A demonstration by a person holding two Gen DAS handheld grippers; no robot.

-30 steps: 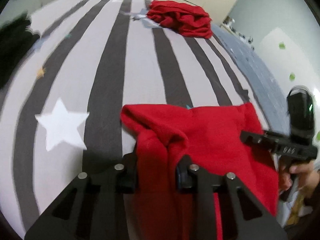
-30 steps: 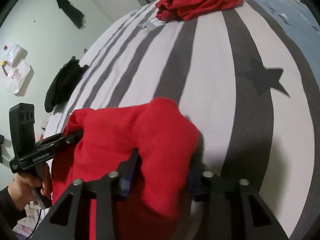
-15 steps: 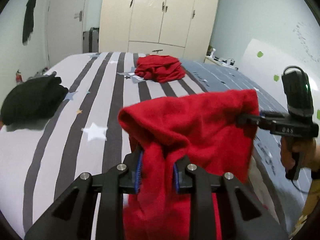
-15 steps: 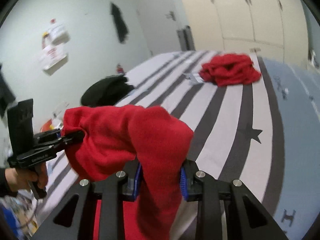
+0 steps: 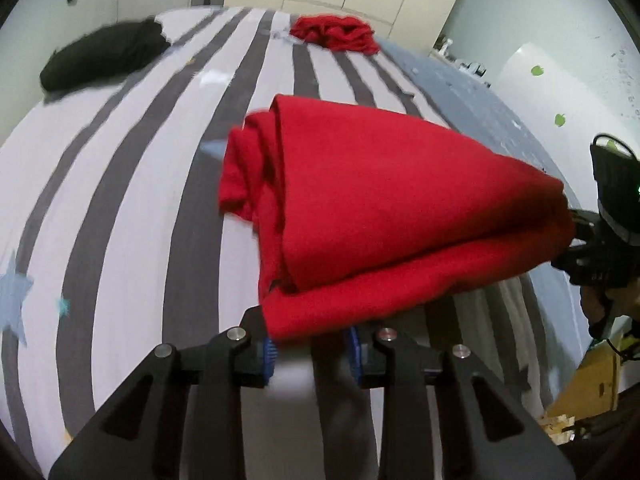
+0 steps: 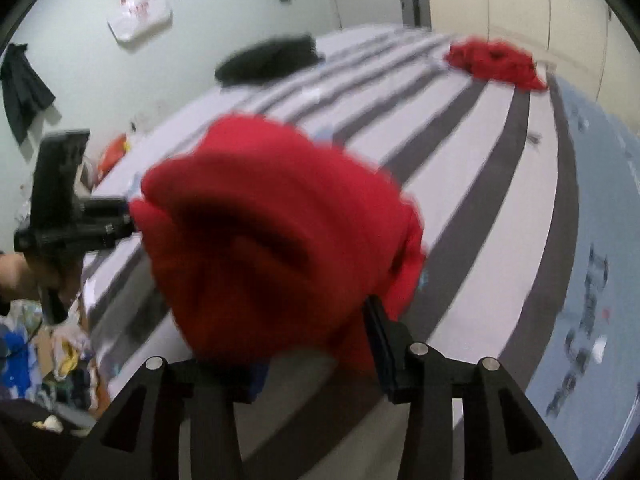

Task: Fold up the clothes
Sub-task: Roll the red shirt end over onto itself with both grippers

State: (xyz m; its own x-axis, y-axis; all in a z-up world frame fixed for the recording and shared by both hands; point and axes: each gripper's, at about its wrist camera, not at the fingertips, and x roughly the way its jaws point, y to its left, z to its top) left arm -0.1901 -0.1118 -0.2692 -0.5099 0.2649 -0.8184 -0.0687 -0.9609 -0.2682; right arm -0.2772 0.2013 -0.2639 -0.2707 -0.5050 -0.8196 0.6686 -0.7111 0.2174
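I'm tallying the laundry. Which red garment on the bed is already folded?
The near red garment, lying in flat layers just beyond the left gripper. The far red garment, by the wardrobe, is a crumpled heap.

The red garment (image 5: 384,208) lies folded over in thick layers on the striped bedspread (image 5: 132,184).

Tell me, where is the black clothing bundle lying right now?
The black clothing bundle lies at the far left of the striped bed, opposite the crumpled red pile.

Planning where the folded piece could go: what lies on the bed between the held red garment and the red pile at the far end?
Only bare striped bedcover lies between the red garment and the red pile, in the left wrist view.
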